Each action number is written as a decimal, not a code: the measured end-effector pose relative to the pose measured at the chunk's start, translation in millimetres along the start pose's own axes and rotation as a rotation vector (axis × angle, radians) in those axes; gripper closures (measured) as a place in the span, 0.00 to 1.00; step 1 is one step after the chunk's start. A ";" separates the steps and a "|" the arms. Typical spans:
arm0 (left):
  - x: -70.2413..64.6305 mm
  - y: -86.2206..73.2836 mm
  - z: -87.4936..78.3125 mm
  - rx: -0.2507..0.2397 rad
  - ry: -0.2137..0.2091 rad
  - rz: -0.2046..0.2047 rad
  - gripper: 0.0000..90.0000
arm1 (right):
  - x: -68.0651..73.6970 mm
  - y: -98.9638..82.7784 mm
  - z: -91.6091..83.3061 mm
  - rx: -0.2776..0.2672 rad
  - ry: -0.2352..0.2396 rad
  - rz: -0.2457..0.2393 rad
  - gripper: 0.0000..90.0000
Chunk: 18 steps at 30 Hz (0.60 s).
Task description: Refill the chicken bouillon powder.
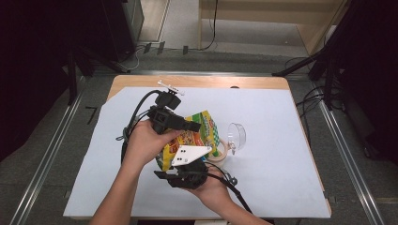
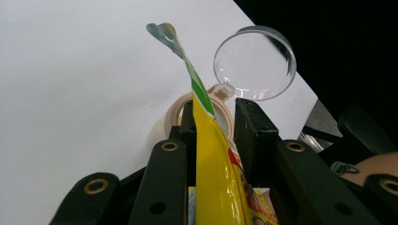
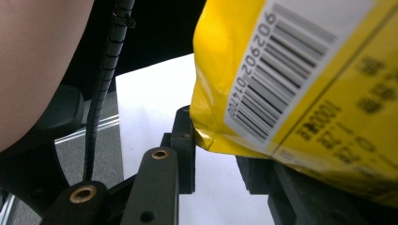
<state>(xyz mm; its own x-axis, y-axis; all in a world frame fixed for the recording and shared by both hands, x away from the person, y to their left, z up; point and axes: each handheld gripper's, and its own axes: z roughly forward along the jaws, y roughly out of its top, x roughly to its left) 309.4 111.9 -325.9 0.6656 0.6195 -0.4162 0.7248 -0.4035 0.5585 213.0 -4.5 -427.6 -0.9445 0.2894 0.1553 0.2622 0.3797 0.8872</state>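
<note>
I am viewing one snack bag (image 1: 195,136): glossy yellow foil with green and red print, a white barcode panel on its back and a flat crimped top edge. It is hanging above the white sheet (image 1: 281,154) covering the table, near the middle, between my two grippers.

The left gripper (image 2: 213,136) is gripping the bag's upper side seam; the thin foil is standing edge-on between the jaws, which are closed down to a narrow gap on it.

The right gripper (image 3: 218,154) is holding the bag's lower corner by the barcode; the left jaw is touching the folded foil, while the right jaw is sitting under the bag.

Count: one bag, two grippers, one roll of beige tape (image 1: 219,151), one clear round lid (image 1: 236,136) just beside the tape.
</note>
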 end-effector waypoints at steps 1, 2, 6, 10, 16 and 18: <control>-0.2 0.0 0.3 0.001 0.002 0.001 0.82 | 0.1 -0.1 0.1 0.003 0.003 0.004 0.80; -0.5 0.0 0.6 0.001 0.003 0.001 0.82 | -0.2 -0.4 0.3 0.004 0.003 0.003 0.80; -0.8 -0.2 0.0 0.000 0.001 0.003 0.82 | -0.4 -0.7 0.4 0.005 0.003 0.002 0.80; -4.1 -0.8 -1.8 -0.013 -0.001 0.011 0.82 | -1.8 -0.4 0.7 0.004 -0.002 -0.010 0.80; -2.2 -0.6 -2.3 -0.018 0.007 0.004 0.82 | -2.5 0.1 1.3 0.001 0.002 -0.008 0.80; -0.6 -0.7 -3.2 -0.019 0.008 0.003 0.82 | -2.3 0.5 1.5 0.001 0.002 -0.010 0.80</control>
<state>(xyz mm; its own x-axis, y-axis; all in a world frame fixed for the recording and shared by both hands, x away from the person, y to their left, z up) 308.0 113.9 -323.7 0.6665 0.6233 -0.4090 0.7190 -0.3923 0.5737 215.6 -3.7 -428.2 -0.9475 0.2838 0.1477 0.2533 0.3833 0.8882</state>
